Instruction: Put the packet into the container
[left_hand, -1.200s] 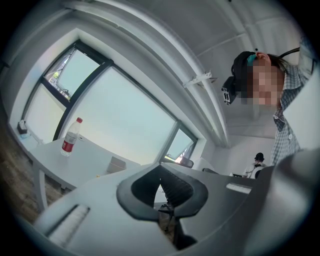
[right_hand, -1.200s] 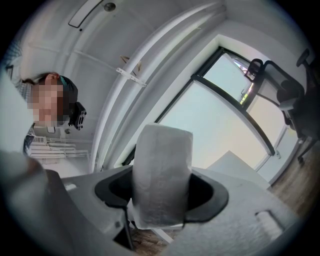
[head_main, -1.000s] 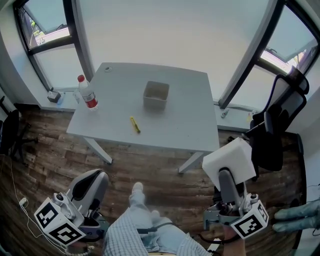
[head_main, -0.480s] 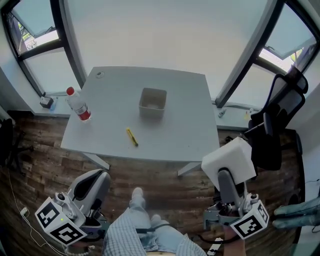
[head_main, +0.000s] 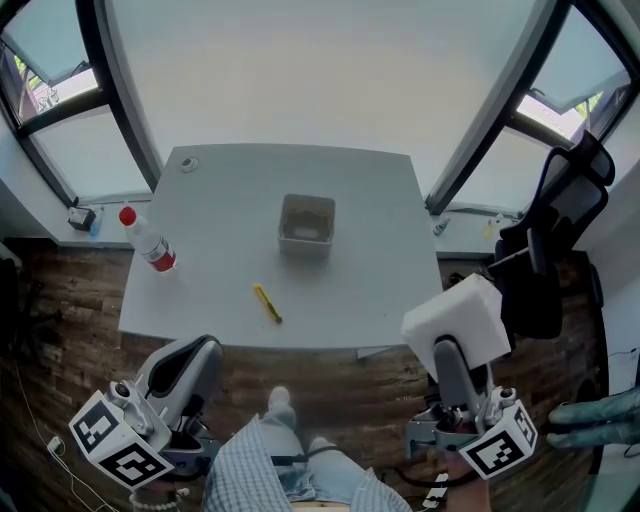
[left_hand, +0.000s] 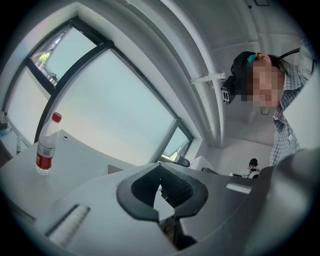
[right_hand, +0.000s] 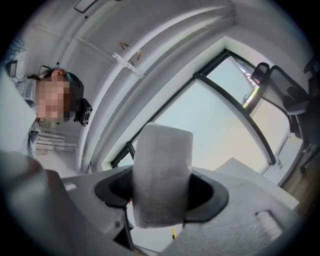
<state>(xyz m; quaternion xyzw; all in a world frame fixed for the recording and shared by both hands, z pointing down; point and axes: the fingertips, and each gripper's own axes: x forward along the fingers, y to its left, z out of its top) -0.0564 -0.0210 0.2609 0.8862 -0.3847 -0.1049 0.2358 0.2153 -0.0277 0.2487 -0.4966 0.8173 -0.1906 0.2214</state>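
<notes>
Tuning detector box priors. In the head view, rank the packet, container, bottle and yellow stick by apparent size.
1. packet: largest, but it is held nearest the camera, so its true rank is unsure.
2. container
3. bottle: about as long as the container, but slimmer.
4. yellow stick: smallest.

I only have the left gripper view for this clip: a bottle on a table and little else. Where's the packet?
Observer: The right gripper has its fingers shut on a white packet, held up in front of the person.
Operator: Where does the container stand?
Observer: The open container stands near the middle of the table.
Operator: Anything near it?
Observer: A small yellow item lies on the table nearer the person, apart from it.
</notes>
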